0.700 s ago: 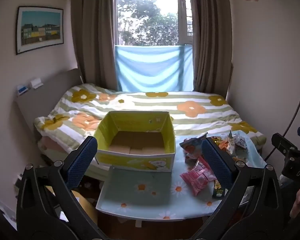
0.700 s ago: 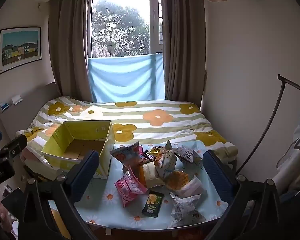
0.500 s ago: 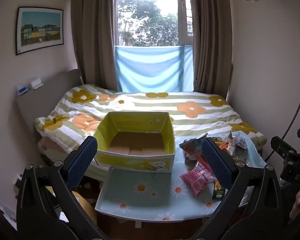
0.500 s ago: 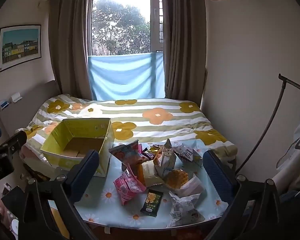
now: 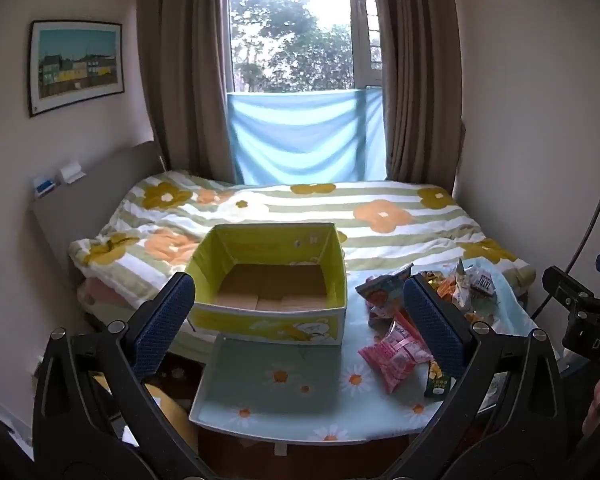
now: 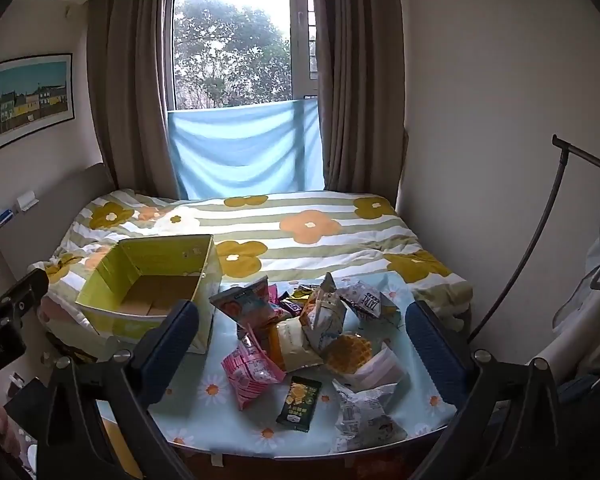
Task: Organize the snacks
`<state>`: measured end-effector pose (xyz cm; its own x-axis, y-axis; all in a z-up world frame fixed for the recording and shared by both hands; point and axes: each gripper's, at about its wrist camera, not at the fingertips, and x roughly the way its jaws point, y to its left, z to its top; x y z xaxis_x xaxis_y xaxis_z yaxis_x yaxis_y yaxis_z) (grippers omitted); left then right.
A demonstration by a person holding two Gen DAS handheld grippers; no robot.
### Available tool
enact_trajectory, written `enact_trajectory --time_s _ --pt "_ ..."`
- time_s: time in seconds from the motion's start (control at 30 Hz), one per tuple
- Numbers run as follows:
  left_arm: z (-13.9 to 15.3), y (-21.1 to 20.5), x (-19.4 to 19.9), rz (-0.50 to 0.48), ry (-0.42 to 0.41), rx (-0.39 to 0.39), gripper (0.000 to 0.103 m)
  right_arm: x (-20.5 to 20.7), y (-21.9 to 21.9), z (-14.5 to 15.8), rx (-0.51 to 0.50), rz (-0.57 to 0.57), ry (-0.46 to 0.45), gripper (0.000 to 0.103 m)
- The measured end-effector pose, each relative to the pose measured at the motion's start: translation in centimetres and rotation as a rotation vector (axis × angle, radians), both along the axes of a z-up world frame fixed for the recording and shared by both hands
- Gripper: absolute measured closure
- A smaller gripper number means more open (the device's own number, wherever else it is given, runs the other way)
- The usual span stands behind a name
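An empty yellow-green box (image 5: pixel 272 280) stands at the back left of a small table with a daisy-print cloth (image 5: pixel 284 384); it also shows in the right wrist view (image 6: pixel 148 284). A pile of snack packets (image 6: pixel 312 324) lies right of it, with a pink packet (image 6: pixel 250 372), a dark green bar (image 6: pixel 299 402) and a grey packet (image 6: pixel 364 412) nearest me. The pink packet (image 5: pixel 396 356) also shows in the left wrist view. My left gripper (image 5: pixel 296 320) is open and empty, held back from the table. My right gripper (image 6: pixel 300 340) is open and empty, facing the pile.
A bed with a flowered, striped quilt (image 5: pixel 340 208) lies right behind the table. Curtains and a window stand beyond it. A dark metal rack (image 6: pixel 548 232) is at the right wall. The bed's headboard (image 5: pixel 84 200) is at the left.
Both grippers have drifted slightly; the table and box sit a touch lower in the views. Nothing has been taken hold of or moved.
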<state>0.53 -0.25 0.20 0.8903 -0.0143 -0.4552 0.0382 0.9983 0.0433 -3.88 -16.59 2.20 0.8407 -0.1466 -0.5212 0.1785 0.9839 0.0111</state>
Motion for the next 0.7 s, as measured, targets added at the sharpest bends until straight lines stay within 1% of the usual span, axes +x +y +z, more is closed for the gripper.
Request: enact_trajectory --time_s 0.13,0.7 --pt "0.27 0.22 0.10 -0.002 0.004 -0.010 0.000 0.14 -0.07 -0.05 0.006 0.003 0.001 0.000" --pt "0.09 0.03 0.21 -0.013 0.017 -0.003 0.000 0.28 -0.28 -0.02 0.005 0.003 0.006 0.000"
